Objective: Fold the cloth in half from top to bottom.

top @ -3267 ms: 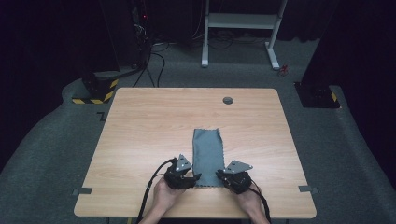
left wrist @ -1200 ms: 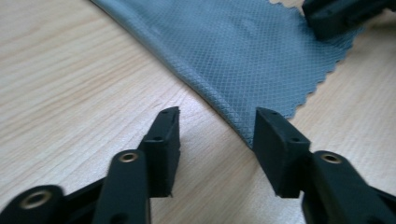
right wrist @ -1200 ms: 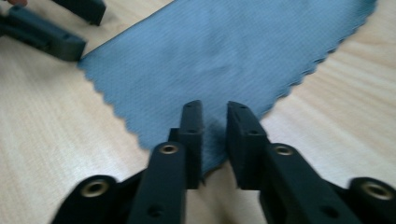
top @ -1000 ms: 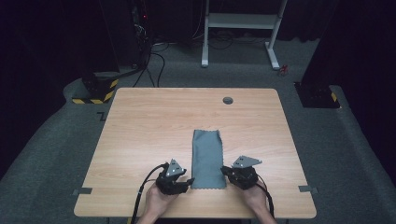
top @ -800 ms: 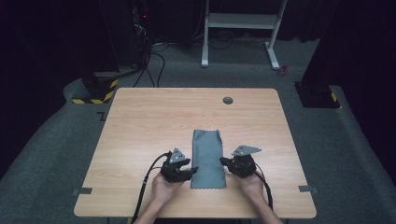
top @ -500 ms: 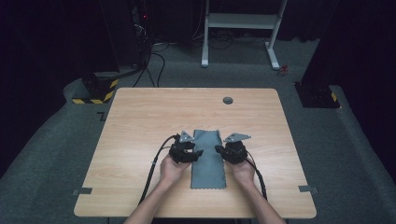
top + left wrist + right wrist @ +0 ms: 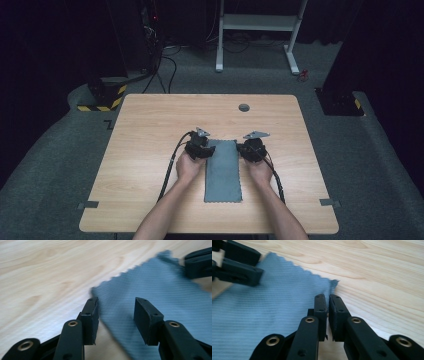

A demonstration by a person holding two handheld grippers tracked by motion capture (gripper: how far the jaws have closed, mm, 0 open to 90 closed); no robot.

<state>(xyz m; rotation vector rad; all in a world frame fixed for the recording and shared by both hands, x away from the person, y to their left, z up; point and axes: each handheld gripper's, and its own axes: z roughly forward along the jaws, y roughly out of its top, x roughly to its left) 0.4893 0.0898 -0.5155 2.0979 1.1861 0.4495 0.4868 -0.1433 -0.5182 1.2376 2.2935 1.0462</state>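
Grey cloth [image 7: 223, 170] lying flat on the bench [image 7: 150, 130], near end close to the near edge, far end about mid-bench; unmoved against the earlier frames. Left gripper [image 7: 116, 312] and right gripper [image 7: 328, 305] advanced from the cloth's near corners, where seen a second ago, to its far corners, one at each side. Left jaws apart and just closing, straddling the far left corner without pressing on it; right jaws nearly together at the cloth's far right edge, whether pinching the fabric cannot be told.
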